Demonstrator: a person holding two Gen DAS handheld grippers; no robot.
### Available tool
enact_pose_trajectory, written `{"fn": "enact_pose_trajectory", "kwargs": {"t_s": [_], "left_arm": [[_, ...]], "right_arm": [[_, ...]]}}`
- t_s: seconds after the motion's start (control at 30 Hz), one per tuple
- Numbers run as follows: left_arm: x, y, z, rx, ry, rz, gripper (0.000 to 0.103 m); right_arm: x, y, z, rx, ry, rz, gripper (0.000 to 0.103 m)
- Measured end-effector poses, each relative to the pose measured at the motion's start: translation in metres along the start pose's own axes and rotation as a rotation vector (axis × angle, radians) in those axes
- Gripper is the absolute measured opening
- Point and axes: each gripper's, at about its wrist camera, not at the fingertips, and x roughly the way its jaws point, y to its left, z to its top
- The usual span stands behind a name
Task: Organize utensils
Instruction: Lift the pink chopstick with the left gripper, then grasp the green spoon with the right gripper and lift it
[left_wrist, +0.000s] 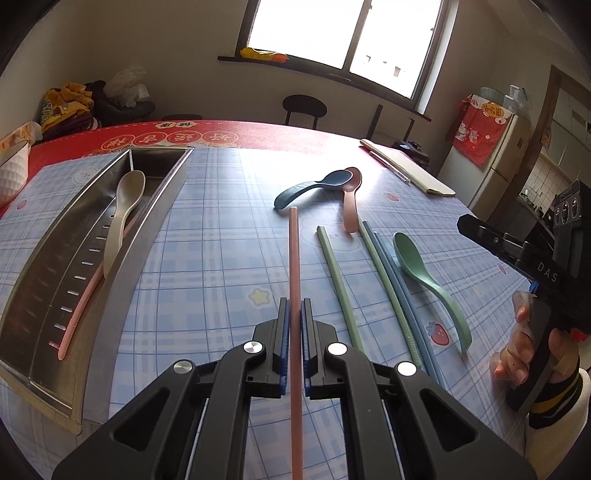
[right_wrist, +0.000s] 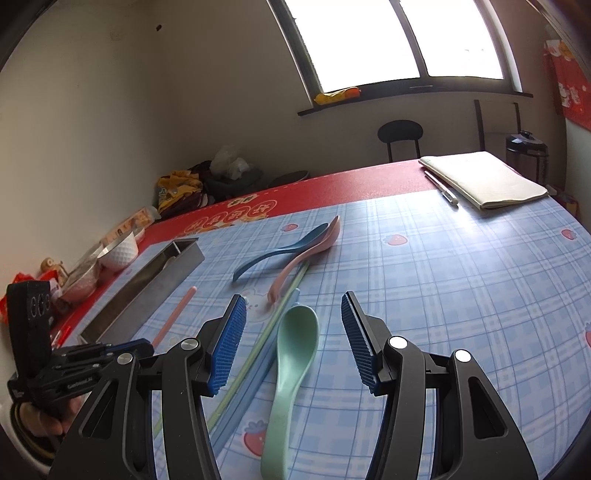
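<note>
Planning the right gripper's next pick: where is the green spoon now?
In the right wrist view the green spoon lies on the table between the open right gripper fingers, just right of the green and blue chopsticks.

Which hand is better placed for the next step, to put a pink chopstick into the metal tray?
Left. The left tongs are already shut on the pink chopstick, and the metal tray lies on their side. The right tongs stand open and empty over the green spoon, farther from the tray.

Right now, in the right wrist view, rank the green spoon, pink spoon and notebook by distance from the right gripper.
From the right gripper:
1. Green spoon, lying between the open jaws.
2. Pink spoon, ahead at mid-table.
3. Notebook, far right corner.
</note>
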Motion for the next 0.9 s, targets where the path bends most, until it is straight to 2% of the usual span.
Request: {"fn": "enact_pose_trajectory", "kwargs": {"t_s": [0.2,0.43,0.5,0.67,0.8,0.9], "left_arm": [[-0.01,0.003,-0.001,-0.015,-0.048,-0.011,0.006],[-0.017,-0.001,0.0,-0.005,-0.087,-0.016,0.006],[-0.018,0.0,0.0,-0.003,-0.09,-0.023,0.006],[-0.02,0.0,-0.001,-0.003,-0.098,-0.028,0.006],[-0.021,-0.002,-0.002,0.008,-0.108,-0.022,0.006],[-0.022,-0.002,-0.003,0.007,-0.109,-0.022,0.006]], "right_arm": [[0.009,0.001,0.005,0.017,0.09,-0.038,0.052],[0.004,0.028,-0.011,-0.098,0.203,-0.113,0.051],[0.008,0.031,-0.02,-0.113,0.252,-0.159,0.036],[0.014,0.037,-0.03,-0.133,0.297,-0.191,0.035],[0.024,0.032,-0.028,-0.099,0.339,-0.218,0.035],[0.032,0.029,-0.029,-0.067,0.37,-0.204,0.032]]}}
